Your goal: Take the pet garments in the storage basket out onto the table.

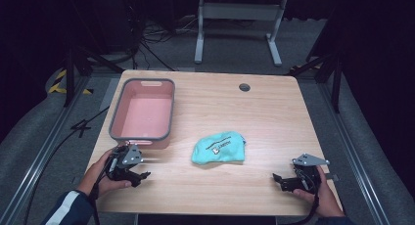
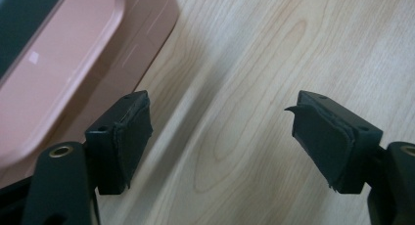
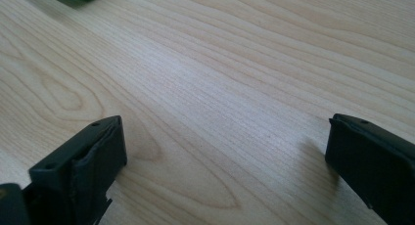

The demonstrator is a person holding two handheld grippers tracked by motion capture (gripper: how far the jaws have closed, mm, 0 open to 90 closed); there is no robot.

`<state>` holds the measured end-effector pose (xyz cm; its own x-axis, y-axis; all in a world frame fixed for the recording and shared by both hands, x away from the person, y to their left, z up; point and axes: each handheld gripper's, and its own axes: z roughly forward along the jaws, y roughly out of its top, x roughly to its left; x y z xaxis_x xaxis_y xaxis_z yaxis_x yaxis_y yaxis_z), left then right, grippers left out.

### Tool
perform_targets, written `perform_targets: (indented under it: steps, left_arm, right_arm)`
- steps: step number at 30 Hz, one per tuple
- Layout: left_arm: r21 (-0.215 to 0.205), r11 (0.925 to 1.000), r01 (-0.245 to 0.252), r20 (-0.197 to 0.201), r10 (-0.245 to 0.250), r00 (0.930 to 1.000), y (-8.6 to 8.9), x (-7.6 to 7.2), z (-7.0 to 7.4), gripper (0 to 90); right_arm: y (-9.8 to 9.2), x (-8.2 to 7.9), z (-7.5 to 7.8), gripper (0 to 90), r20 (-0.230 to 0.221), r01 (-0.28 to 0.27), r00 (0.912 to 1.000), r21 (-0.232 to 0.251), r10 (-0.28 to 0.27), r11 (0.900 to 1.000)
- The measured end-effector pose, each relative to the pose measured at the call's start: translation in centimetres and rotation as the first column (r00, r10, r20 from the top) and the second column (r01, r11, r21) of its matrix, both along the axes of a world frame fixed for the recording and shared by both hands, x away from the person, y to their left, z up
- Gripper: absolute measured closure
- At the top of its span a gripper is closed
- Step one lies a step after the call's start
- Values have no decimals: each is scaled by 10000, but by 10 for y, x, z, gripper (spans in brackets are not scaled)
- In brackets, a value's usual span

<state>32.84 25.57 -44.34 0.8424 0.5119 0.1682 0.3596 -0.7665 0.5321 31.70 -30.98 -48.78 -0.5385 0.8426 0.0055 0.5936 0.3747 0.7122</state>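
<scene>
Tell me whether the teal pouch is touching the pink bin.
Apart. The high view shows the teal pouch lying on the table to the right of the pink bin, with a strip of bare wood between them.

The left hand-held gripper holds its jaws wide apart over bare wooden counter, nothing between them; a pink bin lies just beside one jaw.

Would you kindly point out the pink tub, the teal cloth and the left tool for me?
pink tub (image 1: 116,110), high view, on its grey left rim.
teal cloth (image 1: 219,148), high view, on the middle of its folded top.
left tool (image 1: 140,177), high view, midway between its fingertips.
</scene>
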Motion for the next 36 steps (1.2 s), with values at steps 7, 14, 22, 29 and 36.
perform_targets:
  steps: [7, 14, 22, 29, 36]
  left_arm:
    - [-701, 9968, -381, -227, 366, 9991, 24, -3, -10, 207]
    - [-1217, 9891, -831, -563, 767, 9955, 43, -4, -26, 188]
    - [-2586, 9546, -1477, -573, 1375, 9888, 56, -10, -39, 146]
    - [-2566, 9532, -1600, -536, 1512, 9870, 57, -11, -39, 146]
    - [-2570, 9530, -1608, -538, 1520, 9869, 57, -11, -39, 146]
  right_arm:
    - [0, 0, 0, 18, -10, -1, 10000, 8, 1, 10000]
    - [0, 1, 0, 16, -14, -44, 10000, 17, 44, 10000]
    - [0, 1, 0, 17, -12, -62, 10000, 13, 62, 10000]
    - [-1, 0, 0, 18, -7, -70, 10000, 8, 70, 10000]
    - [-1, 0, 0, 18, -10, -58, 10000, 10, 58, 10000]
